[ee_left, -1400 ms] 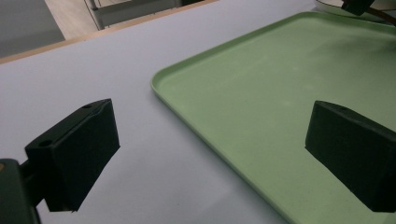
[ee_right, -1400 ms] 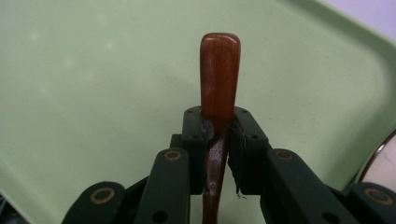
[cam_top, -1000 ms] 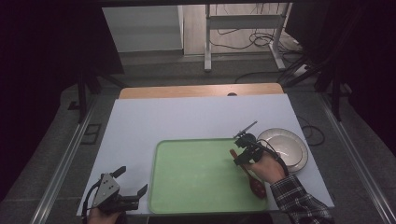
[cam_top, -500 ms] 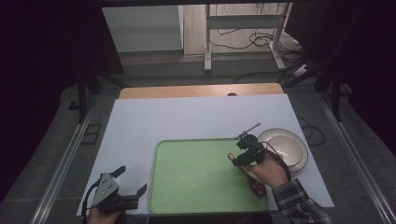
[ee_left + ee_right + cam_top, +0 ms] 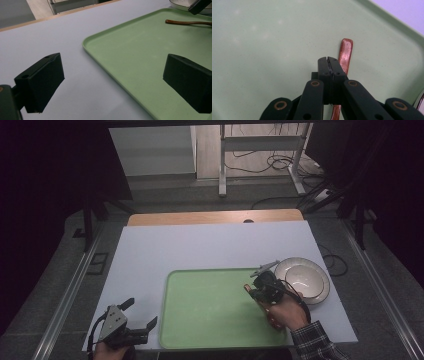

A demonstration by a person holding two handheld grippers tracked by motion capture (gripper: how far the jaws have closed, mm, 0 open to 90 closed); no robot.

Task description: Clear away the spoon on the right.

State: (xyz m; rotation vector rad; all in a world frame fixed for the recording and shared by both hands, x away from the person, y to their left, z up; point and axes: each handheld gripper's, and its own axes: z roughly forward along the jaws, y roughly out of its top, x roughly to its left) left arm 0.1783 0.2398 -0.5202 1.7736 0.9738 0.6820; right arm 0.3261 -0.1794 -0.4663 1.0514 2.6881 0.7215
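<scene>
Matt green plastic tray, glossy brown wooden spoon handle, matt black plastic tongs

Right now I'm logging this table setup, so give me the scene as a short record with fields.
surface: white table
tray: green tray, near edge of table
utensil: brown spoon handle lying on the tray
bowl: white bowl, right of tray
right gripper: jaws shut, beside the handle, not gripping it
left gripper: jaws open, nothing between, at tray's left edge
</scene>
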